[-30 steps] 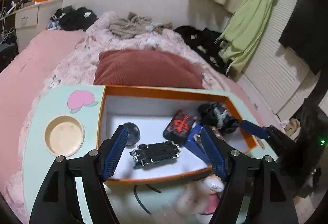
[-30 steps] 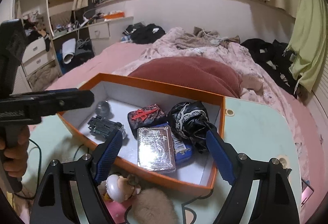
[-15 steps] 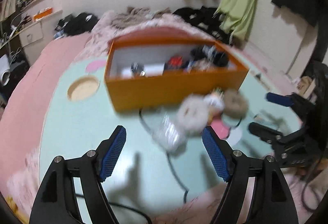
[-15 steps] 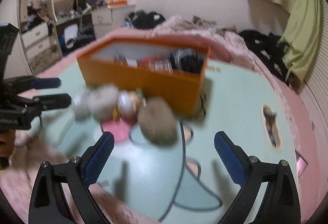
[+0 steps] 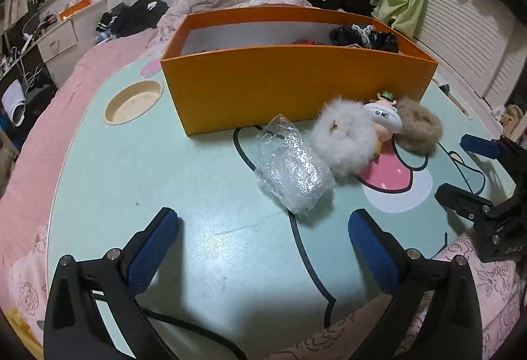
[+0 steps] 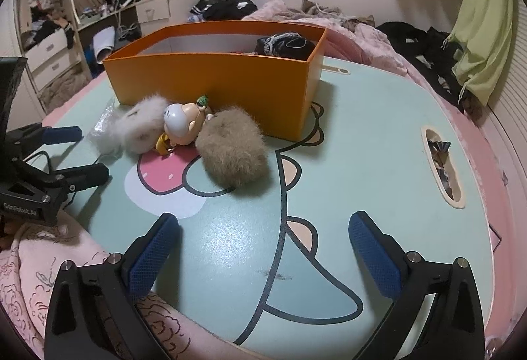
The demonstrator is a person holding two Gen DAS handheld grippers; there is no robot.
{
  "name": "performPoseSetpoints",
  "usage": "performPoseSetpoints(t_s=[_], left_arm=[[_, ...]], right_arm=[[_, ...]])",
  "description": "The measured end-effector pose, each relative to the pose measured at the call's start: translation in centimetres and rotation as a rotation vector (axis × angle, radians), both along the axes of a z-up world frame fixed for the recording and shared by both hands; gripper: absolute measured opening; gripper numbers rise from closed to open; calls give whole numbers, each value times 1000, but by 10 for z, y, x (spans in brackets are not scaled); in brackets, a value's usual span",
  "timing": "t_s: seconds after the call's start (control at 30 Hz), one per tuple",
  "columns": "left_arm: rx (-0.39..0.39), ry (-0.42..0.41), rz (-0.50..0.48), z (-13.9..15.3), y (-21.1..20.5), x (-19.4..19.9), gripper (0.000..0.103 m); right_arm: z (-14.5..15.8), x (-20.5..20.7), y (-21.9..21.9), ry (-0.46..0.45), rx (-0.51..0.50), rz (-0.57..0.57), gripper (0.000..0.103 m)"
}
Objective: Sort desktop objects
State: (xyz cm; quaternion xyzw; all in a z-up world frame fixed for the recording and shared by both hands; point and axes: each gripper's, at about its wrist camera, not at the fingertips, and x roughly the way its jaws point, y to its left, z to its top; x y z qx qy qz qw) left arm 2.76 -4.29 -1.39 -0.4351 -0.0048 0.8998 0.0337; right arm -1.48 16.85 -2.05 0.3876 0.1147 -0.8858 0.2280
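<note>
Left hand-held gripper [image 5: 263, 248]: jaws opening, nothing between. Right hand-held gripper [image 6: 263, 248]: likewise. Ahead on worktop [image 5: 131, 182]: crinkled plastic packet [image 5: 293, 169], probably light, slippery; pinch mid-body. White pompom [image 5: 346, 136], figurine [image 5: 383, 119], brown pompom [image 5: 418, 129] beside orange box [image 5: 290, 83]: pompoms soft.

Near table [image 5: 138, 182]: bare in front of both hand-held grippers.
Orange box [image 5: 296, 83]: high walls across the far side; only its open top lets anything in.
Cluster before the box: plastic packet [image 5: 293, 169], white fluff [image 5: 346, 142], figurine [image 5: 383, 119], brown fluff [image 6: 232, 152], packed touching.
Right of the box [image 6: 378, 116]: open surface.
Slot [image 6: 443, 162]: near right edge.
</note>
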Motion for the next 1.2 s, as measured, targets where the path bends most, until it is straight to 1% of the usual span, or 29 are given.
performPoseSetpoints(t_s=[0.87, 1.0, 1.1, 1.2], left_arm=[[1, 6, 1, 0, -1, 1, 103], [1, 6, 2, 1, 0, 1, 103], [2, 7, 1, 0, -1, 1, 103], [4, 7, 1, 2, -2, 0, 103]], right_arm=[[-1, -1, 0, 0, -10, 1, 103], [3, -2, 4, -6, -57, -1, 103], [6, -5, -1, -12, -30, -15, 103], [16, -7, -11, 16, -29, 3, 102]])
